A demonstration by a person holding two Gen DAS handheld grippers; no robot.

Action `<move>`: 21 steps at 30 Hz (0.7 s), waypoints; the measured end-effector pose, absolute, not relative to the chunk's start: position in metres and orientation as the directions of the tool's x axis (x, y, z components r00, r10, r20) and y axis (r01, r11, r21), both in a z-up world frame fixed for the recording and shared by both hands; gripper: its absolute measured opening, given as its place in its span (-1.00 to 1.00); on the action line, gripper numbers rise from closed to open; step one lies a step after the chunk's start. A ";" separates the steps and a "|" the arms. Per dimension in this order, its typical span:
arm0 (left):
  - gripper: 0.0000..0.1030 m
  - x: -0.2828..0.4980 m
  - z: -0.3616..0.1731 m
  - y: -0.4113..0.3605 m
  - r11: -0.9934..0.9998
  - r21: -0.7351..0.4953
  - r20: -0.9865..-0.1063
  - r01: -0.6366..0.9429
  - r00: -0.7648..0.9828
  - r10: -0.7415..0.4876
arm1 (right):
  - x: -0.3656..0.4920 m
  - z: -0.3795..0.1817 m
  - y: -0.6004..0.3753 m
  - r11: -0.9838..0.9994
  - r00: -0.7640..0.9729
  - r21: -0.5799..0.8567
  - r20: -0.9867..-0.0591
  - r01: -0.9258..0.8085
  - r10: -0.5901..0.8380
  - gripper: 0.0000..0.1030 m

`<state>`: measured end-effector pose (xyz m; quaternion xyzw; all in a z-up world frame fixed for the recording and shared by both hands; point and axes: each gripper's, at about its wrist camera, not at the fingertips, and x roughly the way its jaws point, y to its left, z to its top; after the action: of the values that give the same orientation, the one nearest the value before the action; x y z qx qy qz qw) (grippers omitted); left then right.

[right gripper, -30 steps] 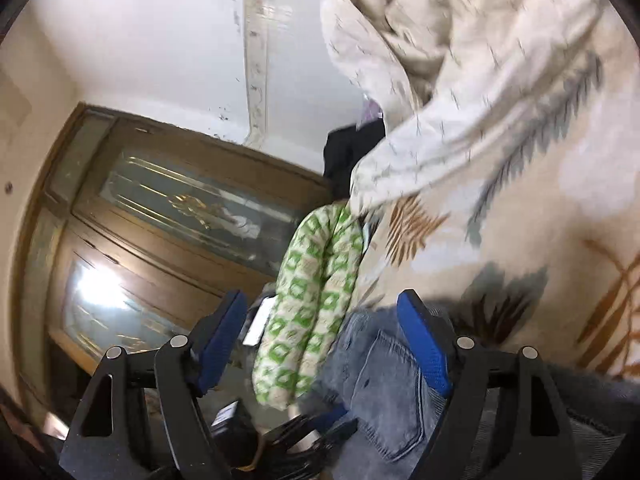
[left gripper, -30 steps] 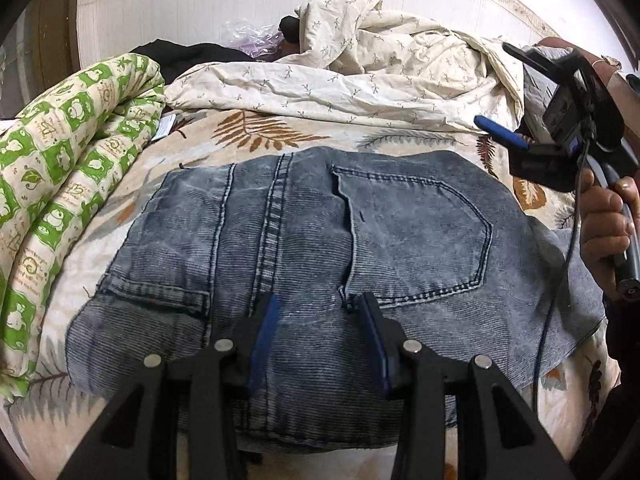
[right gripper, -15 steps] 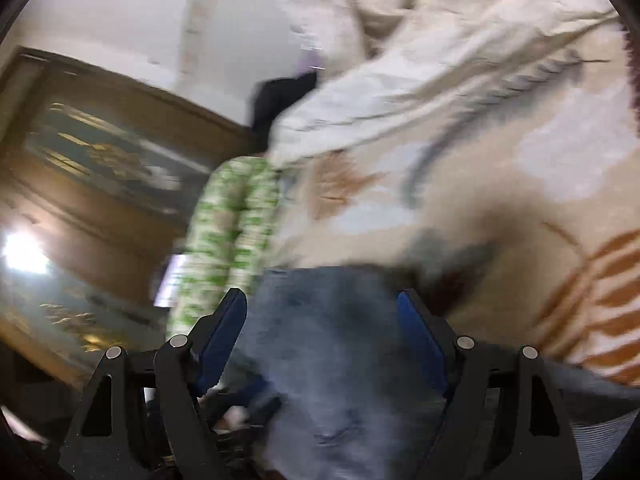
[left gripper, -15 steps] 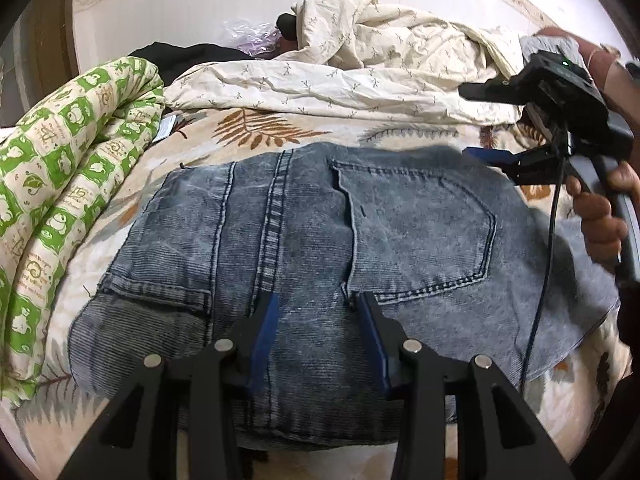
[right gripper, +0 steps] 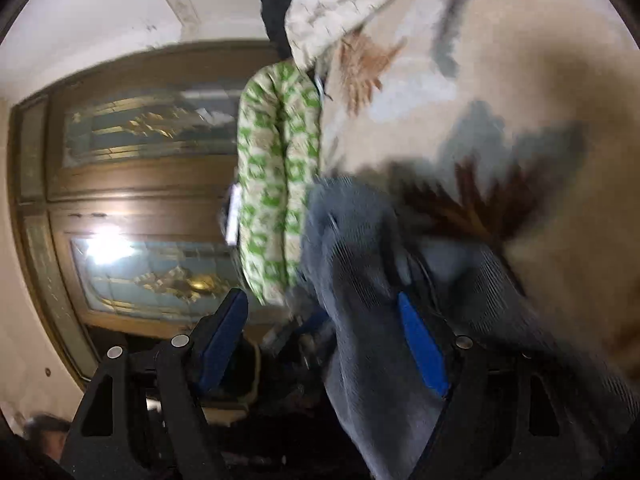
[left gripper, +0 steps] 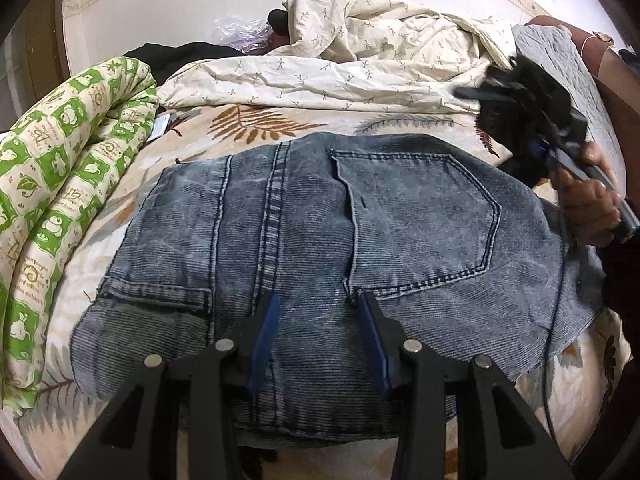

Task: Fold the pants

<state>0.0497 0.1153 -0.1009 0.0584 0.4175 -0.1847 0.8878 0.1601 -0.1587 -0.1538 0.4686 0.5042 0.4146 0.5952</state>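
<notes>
Grey-blue denim pants (left gripper: 320,232) lie folded on the bed, back pocket up. My left gripper (left gripper: 316,304) is open, its blue-padded fingers resting low over the near edge of the pants with nothing between them. My right gripper (right gripper: 320,308) is open and tilted hard; the pants (right gripper: 360,280) show blurred in front of it, by its right pad, not gripped. In the left wrist view the right gripper (left gripper: 532,136) is held in a hand above the pants' right end, blurred by motion.
A rolled green-and-cream quilt (left gripper: 60,200) lies along the left of the bed. A crumpled cream sheet (left gripper: 360,60) is heaped at the back. The leaf-print bedsheet (left gripper: 260,124) shows around the pants. A wooden glass-fronted cabinet (right gripper: 140,200) stands beyond the bed.
The right gripper has swung and rolled over the pants' right end, moving fast. The left gripper and the pants have stayed in place.
</notes>
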 end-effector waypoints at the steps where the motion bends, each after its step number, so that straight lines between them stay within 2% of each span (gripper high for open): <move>1: -0.14 0.050 -0.101 0.115 0.925 -0.049 -0.763 0.378 0.584 -0.279 | 0.162 -0.152 -0.158 0.201 0.173 0.979 -0.194 -0.023 0.966 0.50; 3: -0.14 0.051 -0.102 0.115 0.925 -0.049 -0.764 0.377 0.583 -0.278 | 0.168 -0.150 -0.153 0.181 0.220 0.983 -0.170 -0.035 0.961 0.50; 5: -0.14 0.052 -0.101 0.115 0.926 -0.052 -0.765 0.375 0.581 -0.278 | 0.170 -0.143 -0.147 0.209 0.240 0.977 -0.190 -0.053 0.952 0.49; 6: -0.14 0.052 -0.101 0.115 0.926 -0.053 -0.766 0.374 0.580 -0.278 | 0.169 -0.140 -0.143 0.232 0.242 0.971 -0.212 -0.056 0.947 0.40; 8: -0.14 0.052 -0.101 0.115 0.926 -0.058 -0.766 0.372 0.578 -0.280 | 0.168 -0.132 -0.139 0.365 0.222 0.929 -0.342 -0.067 0.913 -0.02; 9: -0.14 0.052 -0.101 0.115 0.926 -0.061 -0.766 0.372 0.577 -0.282 | 0.166 -0.129 -0.134 0.429 0.210 0.900 -0.405 -0.080 0.890 -0.35; 10: -0.14 0.052 -0.100 0.116 0.927 -0.065 -0.766 0.370 0.576 -0.284 | 0.164 -0.125 -0.134 0.488 0.208 0.869 -0.464 -0.085 0.861 -0.59; 11: -0.14 0.052 -0.100 0.116 0.927 -0.069 -0.766 0.368 0.575 -0.285 | 0.161 -0.123 -0.136 0.518 0.209 0.852 -0.494 -0.079 0.844 -0.67; 13: -0.14 0.052 -0.099 0.117 0.928 -0.076 -0.767 0.363 0.574 -0.288 | 0.156 -0.119 -0.140 0.565 0.220 0.821 -0.539 -0.078 0.813 -0.75; 15: -0.14 0.051 -0.099 0.117 0.929 -0.079 -0.767 0.361 0.573 -0.288 | 0.147 -0.111 -0.145 0.582 0.260 0.809 -0.545 -0.088 0.797 -0.76; 17: -0.14 0.051 -0.099 0.117 0.929 -0.073 -0.767 0.364 0.574 -0.285 | 0.140 -0.093 -0.160 0.591 0.343 0.799 -0.528 -0.109 0.777 -0.76; 20: -0.14 0.049 -0.099 0.115 0.927 -0.051 -0.766 0.372 0.580 -0.275 | 0.136 -0.059 -0.172 0.552 0.412 0.815 -0.449 -0.175 0.793 -0.77; 21: -0.14 0.049 -0.099 0.115 0.926 -0.048 -0.767 0.375 0.580 -0.275 | 0.136 -0.051 -0.172 0.586 0.423 0.792 -0.479 -0.169 0.769 -0.76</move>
<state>0.0485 0.1148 -0.0993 0.0594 0.4201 -0.1830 0.8868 0.1361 -0.1722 -0.0513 0.3385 0.4433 0.3037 0.7725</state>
